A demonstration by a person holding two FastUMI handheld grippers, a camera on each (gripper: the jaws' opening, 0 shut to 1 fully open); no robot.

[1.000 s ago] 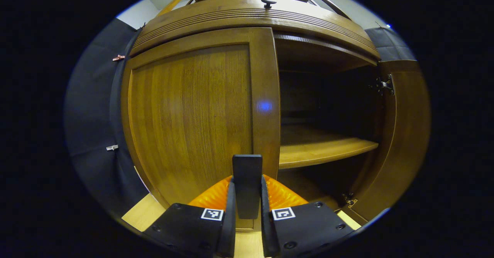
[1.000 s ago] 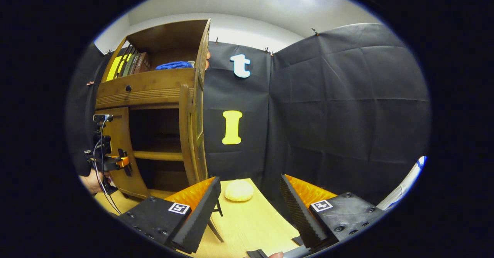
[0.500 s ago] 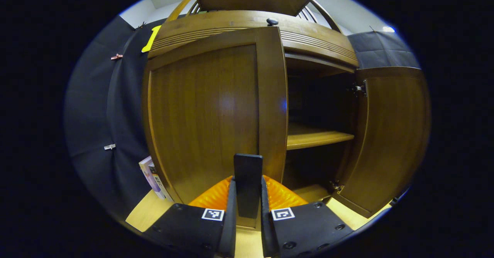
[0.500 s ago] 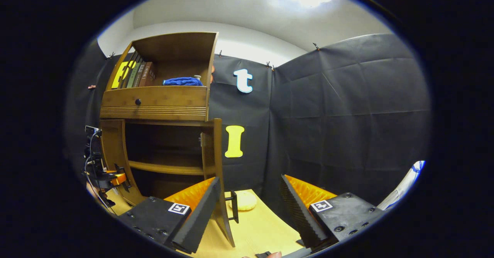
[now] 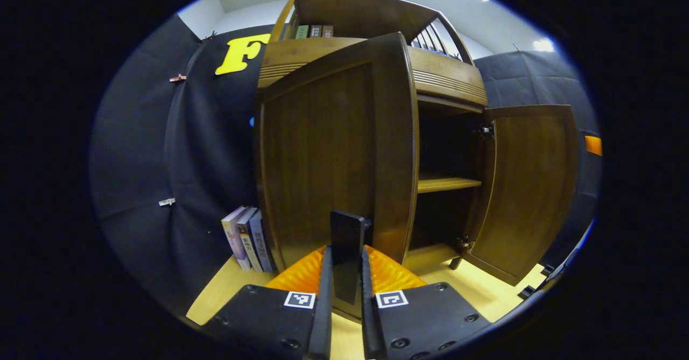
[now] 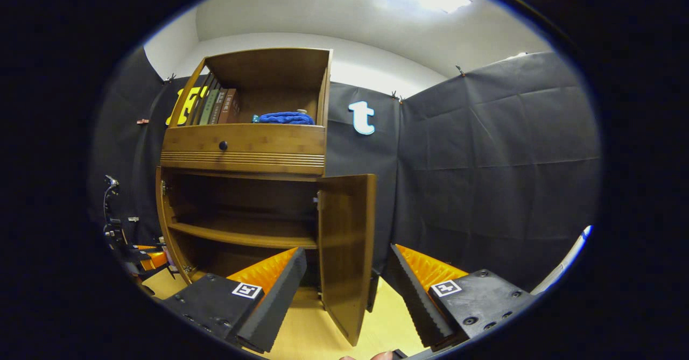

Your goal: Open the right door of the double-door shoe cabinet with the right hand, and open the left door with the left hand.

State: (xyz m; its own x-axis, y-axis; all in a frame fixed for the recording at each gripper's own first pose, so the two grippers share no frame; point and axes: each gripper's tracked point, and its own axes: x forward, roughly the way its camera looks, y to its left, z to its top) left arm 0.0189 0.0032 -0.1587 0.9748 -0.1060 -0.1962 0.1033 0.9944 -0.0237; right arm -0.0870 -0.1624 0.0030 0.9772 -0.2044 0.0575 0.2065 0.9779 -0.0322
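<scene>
Left gripper view: the left gripper [image 5: 344, 295] is closed on the dark upright handle [image 5: 347, 241] of the left door [image 5: 323, 161], one finger pressed to each side of it. The handle stands dead ahead between the fingertips, its long axis vertical. The door panel rises directly in front of the gripper, swung partly out from the shoe cabinet [image 5: 430, 80], with its free edge just right of the handle and its hinge side off to the left. Beyond that free edge lie the dark interior and a shelf [image 5: 447, 183]. Farther right, the right door [image 5: 527, 188] stands wide open. Books [image 5: 245, 239] lean low and to the left of the gripper. Judging by this, the door looks only part open; the pull should carry the handle back and leftward around the hinge.

Right gripper view: the right gripper [image 6: 344, 290] is spread wide and holds nothing. The right door [image 6: 344, 241] stands just ahead between the fingers, edge toward the camera, fully swung out. The left gripper [image 6: 145, 255] shows low at far left, beside the cabinet's left side, so it is the nearer one to the left door.
</scene>
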